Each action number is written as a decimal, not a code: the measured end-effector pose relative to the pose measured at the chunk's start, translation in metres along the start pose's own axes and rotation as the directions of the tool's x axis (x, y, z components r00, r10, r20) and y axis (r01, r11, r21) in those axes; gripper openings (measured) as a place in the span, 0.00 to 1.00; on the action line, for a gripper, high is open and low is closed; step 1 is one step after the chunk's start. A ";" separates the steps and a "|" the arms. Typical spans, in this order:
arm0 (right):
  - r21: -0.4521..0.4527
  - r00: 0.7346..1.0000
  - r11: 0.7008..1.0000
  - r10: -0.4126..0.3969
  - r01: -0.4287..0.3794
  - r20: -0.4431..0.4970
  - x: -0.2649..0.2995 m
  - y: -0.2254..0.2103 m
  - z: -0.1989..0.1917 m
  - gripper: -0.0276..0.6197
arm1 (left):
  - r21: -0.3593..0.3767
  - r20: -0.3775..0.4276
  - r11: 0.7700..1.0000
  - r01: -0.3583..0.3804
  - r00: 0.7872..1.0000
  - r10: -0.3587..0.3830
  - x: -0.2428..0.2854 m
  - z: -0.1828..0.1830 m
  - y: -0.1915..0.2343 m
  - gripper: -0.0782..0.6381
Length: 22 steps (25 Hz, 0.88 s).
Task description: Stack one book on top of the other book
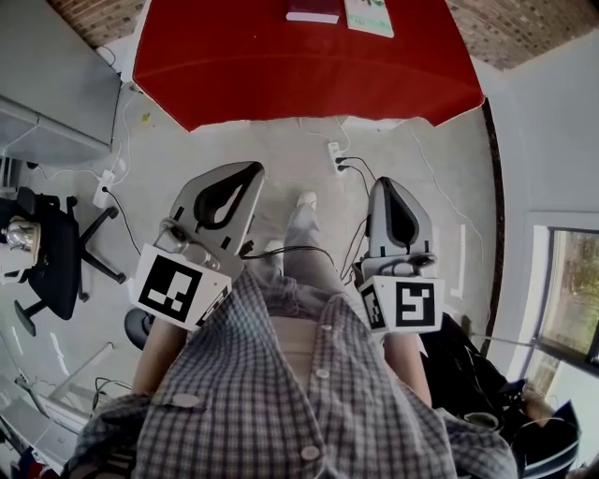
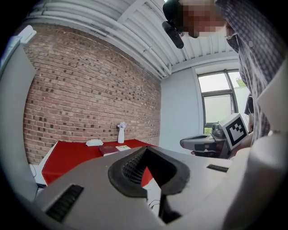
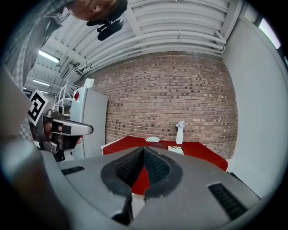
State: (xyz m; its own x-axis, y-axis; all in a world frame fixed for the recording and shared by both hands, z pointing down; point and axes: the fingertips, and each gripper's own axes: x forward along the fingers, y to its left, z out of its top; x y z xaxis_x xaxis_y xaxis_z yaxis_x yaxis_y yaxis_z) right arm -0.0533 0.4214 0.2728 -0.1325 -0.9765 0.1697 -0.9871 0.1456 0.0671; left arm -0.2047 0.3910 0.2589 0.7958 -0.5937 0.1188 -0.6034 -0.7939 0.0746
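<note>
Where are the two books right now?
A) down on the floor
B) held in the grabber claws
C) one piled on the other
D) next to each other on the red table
D: the dark red book and the white book lie side by side on the red table, neither on top of the other.

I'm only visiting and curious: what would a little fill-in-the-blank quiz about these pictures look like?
The table has a ___ top. The dark red book and the white book lie ___ each other, not stacked. The left gripper and the right gripper both have jaws ___, holding nothing. Behind the table is a ___ wall.
Missing words: red; beside; shut; brick.
</note>
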 end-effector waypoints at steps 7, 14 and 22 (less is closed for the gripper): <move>-0.040 0.998 0.997 0.062 -0.063 -0.013 0.038 -0.013 0.001 0.05 | -0.016 -0.009 0.999 -0.045 0.999 0.045 0.032 0.001 0.021 0.11; -0.071 0.991 0.989 0.129 -0.130 -0.016 0.091 -0.034 0.008 0.05 | -0.018 -0.009 0.996 -0.087 0.996 0.087 0.073 0.005 0.044 0.11; -0.065 0.987 0.985 0.161 -0.161 -0.013 0.133 -0.075 0.015 0.05 | -0.042 -0.004 0.989 -0.142 0.990 0.142 0.121 0.016 0.061 0.11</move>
State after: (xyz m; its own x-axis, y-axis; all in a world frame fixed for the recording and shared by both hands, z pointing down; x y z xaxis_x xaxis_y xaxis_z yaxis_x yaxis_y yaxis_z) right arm 0.0012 0.2781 0.2753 -0.2882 -0.9384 0.1908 -0.9449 0.3110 0.1022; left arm -0.1449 0.2685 0.2624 0.7023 -0.6996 0.1318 -0.7116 -0.6956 0.0990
